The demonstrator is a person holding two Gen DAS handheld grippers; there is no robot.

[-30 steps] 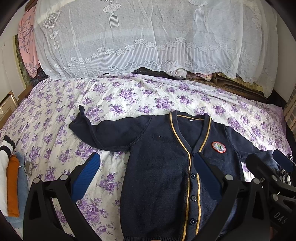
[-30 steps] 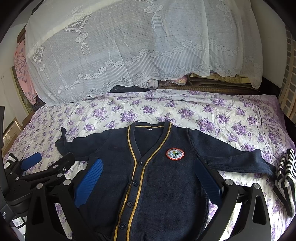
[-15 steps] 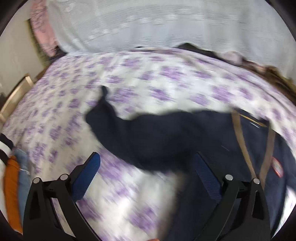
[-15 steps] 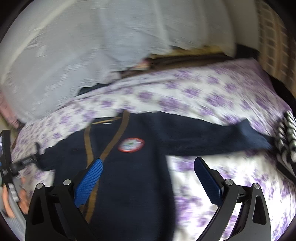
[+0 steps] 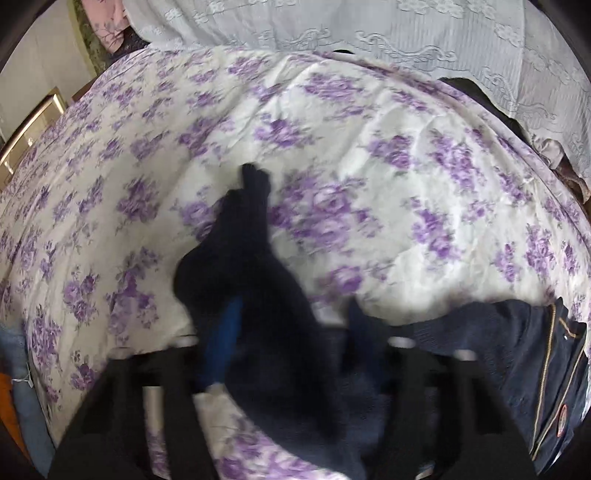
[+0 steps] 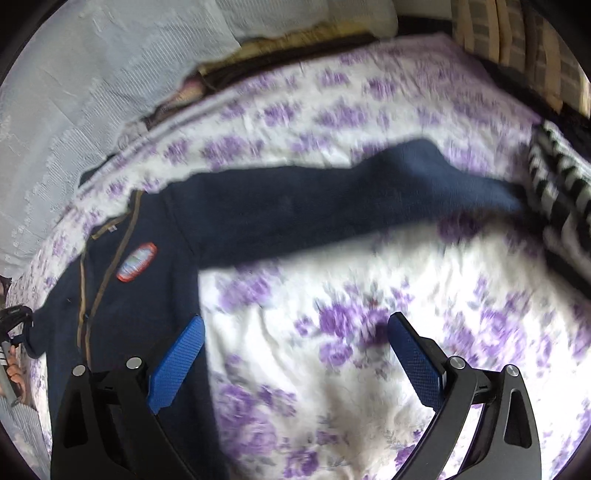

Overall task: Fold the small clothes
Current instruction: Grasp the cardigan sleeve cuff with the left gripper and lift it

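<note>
1. One cardigan [image 6: 122,332]: navy, yellow trim along the front, one round red-rimmed badge [image 6: 136,261] on the chest. It lies on the bed [image 6: 332,332], on a sheet printed with purple flowers.
2. Two sleeves. Right wrist view: one sleeve [image 6: 351,206] stretches flat across the sheet, ahead of the right claw [image 6: 295,354] and well apart from it, its cuff reaching a striped black-and-white garment [image 6: 561,184] at the far right.
3. Right claw: released, both blue pads spread wide. The left pad [image 6: 177,363] sits over the cardigan's side edge; the right pad is over bare sheet. Nothing between them but sheet.
4. Left wrist view: the other sleeve [image 5: 243,236] runs from between the fingers of the left claw [image 5: 291,332] forward, its cuff lying on the sheet ahead. One blue pad [image 5: 221,343] shows against the cloth on the left; the opposite finger is dark and blurred behind the fabric.
5. Left claw: narrowed around the sleeve with cloth filling the gap; it reads as grasping the sleeve, though motion blur hides the contact.
6. Cardigan body and badge sit right of the left claw, at the frame's lower right.
7. Left of the left claw, at the edge: one orange and one pale blue folded piece [image 5: 22,387], partly seen.
8. Beyond the bed: one white lace cover [image 5: 406,33] draped over a pile.
9. No containers in view.
</note>
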